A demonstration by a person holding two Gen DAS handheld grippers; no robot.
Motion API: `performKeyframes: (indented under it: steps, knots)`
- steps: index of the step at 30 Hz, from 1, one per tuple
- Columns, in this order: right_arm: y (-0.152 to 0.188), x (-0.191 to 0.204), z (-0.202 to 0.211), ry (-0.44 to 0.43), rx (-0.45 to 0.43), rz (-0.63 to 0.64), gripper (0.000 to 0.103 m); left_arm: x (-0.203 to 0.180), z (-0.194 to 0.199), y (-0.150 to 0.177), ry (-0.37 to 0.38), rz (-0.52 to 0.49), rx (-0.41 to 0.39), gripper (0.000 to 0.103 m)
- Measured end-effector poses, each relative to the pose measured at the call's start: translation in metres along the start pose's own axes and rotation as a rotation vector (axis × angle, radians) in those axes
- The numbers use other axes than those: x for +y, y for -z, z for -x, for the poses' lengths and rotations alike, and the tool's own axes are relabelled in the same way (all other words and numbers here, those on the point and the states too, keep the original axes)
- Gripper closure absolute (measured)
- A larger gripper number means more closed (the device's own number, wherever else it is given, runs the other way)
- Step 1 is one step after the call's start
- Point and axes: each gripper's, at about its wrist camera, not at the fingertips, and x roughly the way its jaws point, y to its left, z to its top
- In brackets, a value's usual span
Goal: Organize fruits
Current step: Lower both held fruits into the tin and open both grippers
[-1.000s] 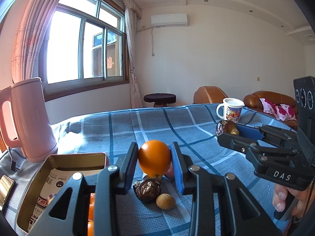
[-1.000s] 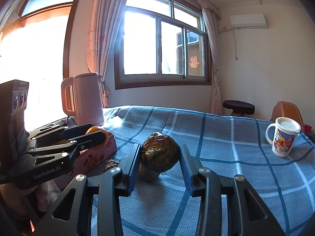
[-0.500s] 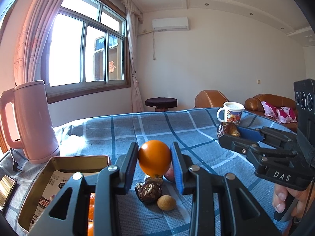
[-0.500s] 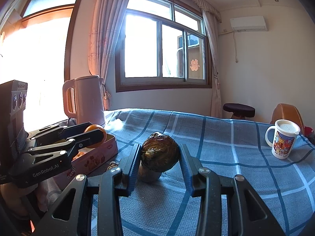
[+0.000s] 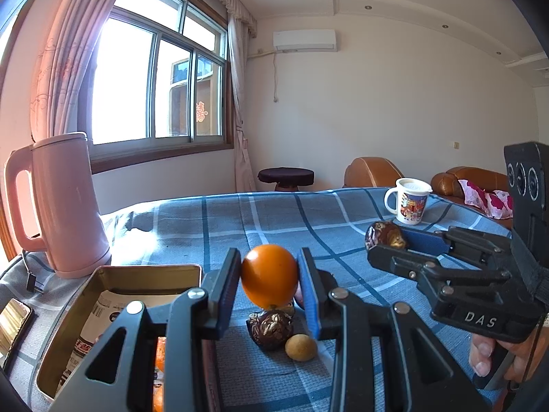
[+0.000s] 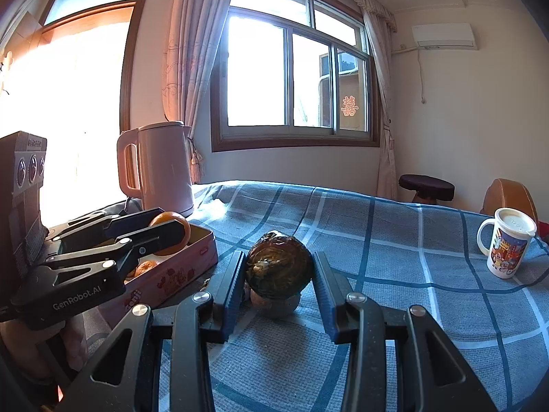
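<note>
Orange (image 5: pixel 269 281) up in the air, pinched between the pads of the left gripper (image 5: pixel 269 283), hanging just past the open tin box (image 5: pixel 113 274) near the table's left edge. Another orange piece (image 6: pixel 145 267) sits inside that tin. The right gripper (image 6: pixel 278 276) is clamped on a dark, wrinkled brown fruit (image 6: pixel 278 273), held above the blue checked tablecloth (image 6: pixel 394 240). On the cloth below: a dark fruit (image 5: pixel 272 328) touching a small tan one (image 5: pixel 301 347). Pink kettle (image 5: pixel 65 202) behind the tin, mug (image 5: pixel 410 204) towards the far right edge.
</note>
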Motion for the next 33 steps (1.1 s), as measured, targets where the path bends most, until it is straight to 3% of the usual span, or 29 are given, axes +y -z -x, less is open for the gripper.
performKeyframes:
  steps: [12,33]
  knots:
    - [-0.011,0.027,-0.016,-0.053,0.023,0.052,0.062,0.031,0.011,0.002,-0.077,0.031,0.004,0.068]
    - [-0.019,0.104,-0.058,-0.193,0.080,0.162,0.062,0.099,0.015,0.016,-0.205,0.108,0.117,0.068]
